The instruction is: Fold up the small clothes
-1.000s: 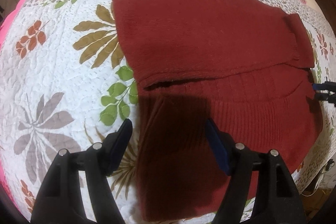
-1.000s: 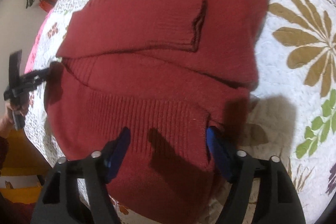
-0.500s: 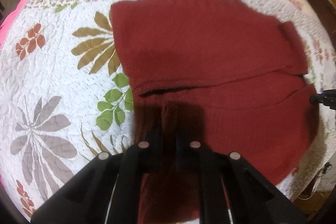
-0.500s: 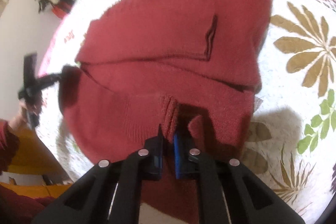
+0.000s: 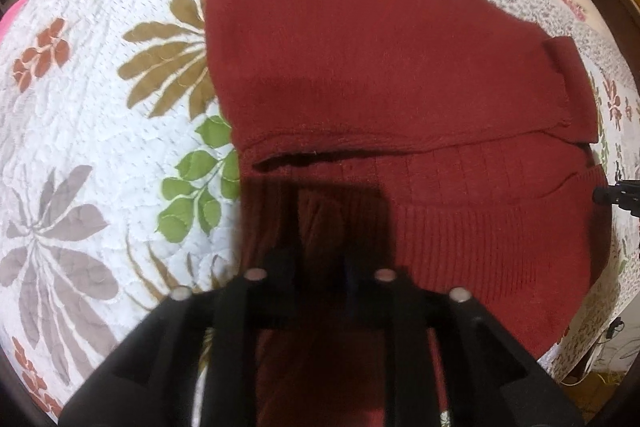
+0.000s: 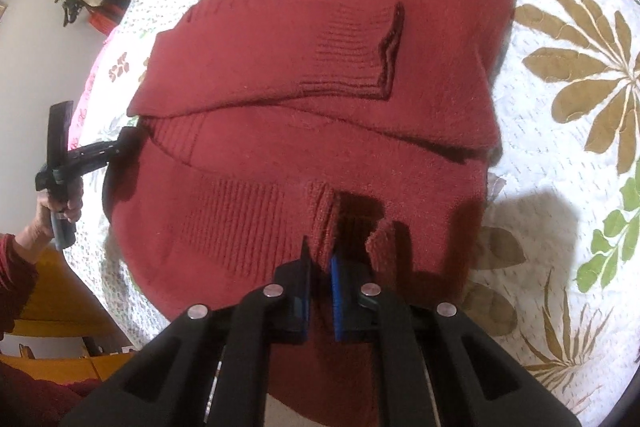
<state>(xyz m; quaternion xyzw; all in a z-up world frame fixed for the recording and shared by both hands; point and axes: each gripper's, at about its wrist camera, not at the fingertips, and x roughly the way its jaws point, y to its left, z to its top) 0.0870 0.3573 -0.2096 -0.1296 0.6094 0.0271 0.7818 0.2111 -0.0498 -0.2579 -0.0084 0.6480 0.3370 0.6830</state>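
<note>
The sweater (image 5: 384, 99) lies on the quilt (image 5: 100, 131), sleeves folded across its front.

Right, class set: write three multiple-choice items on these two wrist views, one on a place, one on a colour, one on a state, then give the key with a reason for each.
1. Where does the sweater lie?
A. on a floral quilt
B. on a wooden floor
C. over a chair back

2. What colour is the sweater?
A. navy
B. dark red
C. grey

3. How is the right gripper?
A. wide open above the cloth
B. shut on a pinch of the sweater's hem
C. out of view

Key:
1 A: leaf and flower prints show all around the knit.
2 B: both views show dark red.
3 B: its blue pads press a ridge of ribbed knit between them. The left gripper also pinches the hem.
</note>
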